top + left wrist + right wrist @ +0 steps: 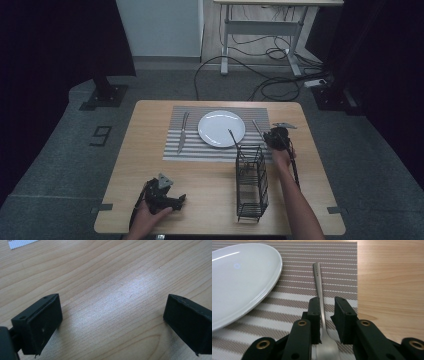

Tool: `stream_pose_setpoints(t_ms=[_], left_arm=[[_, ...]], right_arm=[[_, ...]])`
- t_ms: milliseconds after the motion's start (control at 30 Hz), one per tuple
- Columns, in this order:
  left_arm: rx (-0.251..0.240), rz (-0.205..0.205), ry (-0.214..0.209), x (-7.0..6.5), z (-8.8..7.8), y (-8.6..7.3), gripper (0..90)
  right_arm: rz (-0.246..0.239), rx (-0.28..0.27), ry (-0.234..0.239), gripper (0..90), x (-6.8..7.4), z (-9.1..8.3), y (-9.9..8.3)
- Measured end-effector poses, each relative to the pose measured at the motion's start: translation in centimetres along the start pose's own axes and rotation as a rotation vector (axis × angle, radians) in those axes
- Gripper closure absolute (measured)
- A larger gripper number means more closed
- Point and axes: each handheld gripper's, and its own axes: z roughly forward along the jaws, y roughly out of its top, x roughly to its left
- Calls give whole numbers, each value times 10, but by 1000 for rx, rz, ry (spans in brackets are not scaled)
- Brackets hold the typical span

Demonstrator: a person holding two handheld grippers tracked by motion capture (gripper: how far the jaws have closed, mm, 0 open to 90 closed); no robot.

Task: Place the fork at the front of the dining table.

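A silver fork (319, 282) lies flat on the striped placemat (339, 262), just right of the white plate (239, 277). My right gripper (327, 317) straddles the fork's neck with a small gap between the jaws; the pads do not clamp it, so the gripper is open. From above, that gripper (273, 137) sits at the mat's right edge beside the plate (221, 128), with the fork (256, 127) lying ahead of it. My left gripper (112, 315) is wide open over bare wood, at the table's near left (176, 200).
A black wire basket (251, 182) stands on the table (150, 165) near the front, right of centre, with a utensil handle (233, 138) sticking up out of it. Another piece of cutlery (183, 131) lies on the mat left of the plate.
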Motion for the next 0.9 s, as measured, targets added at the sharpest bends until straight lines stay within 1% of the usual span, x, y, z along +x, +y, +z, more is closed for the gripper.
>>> stream_pose_setpoints(t_ms=[133, 200, 267, 333, 367, 400, 433, 467, 567, 600, 667, 767, 800, 833, 900], left_arm=[[0, 0, 0, 0, 0, 0, 20], [0, 0, 0, 0, 0, 0, 20], [-2, -1, 0, 0, 0, 0, 19], [-2, -1, 1, 0, 0, 0, 20], [-2, 0, 1, 0, 0, 0, 20], [-2, 0, 1, 0, 0, 0, 20], [-2, 0, 1, 0, 0, 0, 20], [-2, 0, 1, 0, 0, 0, 20], [-2, 0, 1, 0, 0, 0, 20], [-2, 0, 1, 0, 0, 0, 20], [-2, 0, 1, 0, 0, 0, 20], [-2, 0, 1, 0, 0, 0, 20], [-2, 0, 1, 0, 0, 0, 20], [-2, 0, 1, 0, 0, 0, 20], [-2, 0, 1, 0, 0, 0, 21]], right_arm=[[-9, -18, -9, 725, -12, -24, -6], [-2, -28, -31, 713, -20, -37, -13], [-6, -17, -53, 703, -27, -46, -23], [-6, -10, -56, 698, -29, -49, -26], [-7, 5, -58, 690, -31, -51, -30], [-19, 16, -56, 682, -32, -54, -39], [-19, 16, -56, 682, -32, -54, -39], [-36, 35, -49, 666, -29, -54, -42], [-77, 39, -40, 667, -19, -51, -44], [-77, 39, -40, 667, -19, -51, -44], [-106, 46, -33, 666, -9, -47, -45], [-108, 45, -26, 666, -5, -45, -45], [-101, 44, -18, 666, 0, -42, -45], [-101, 44, -18, 666, 0, -42, -45], [-98, 43, -6, 665, 5, -39, -46]])
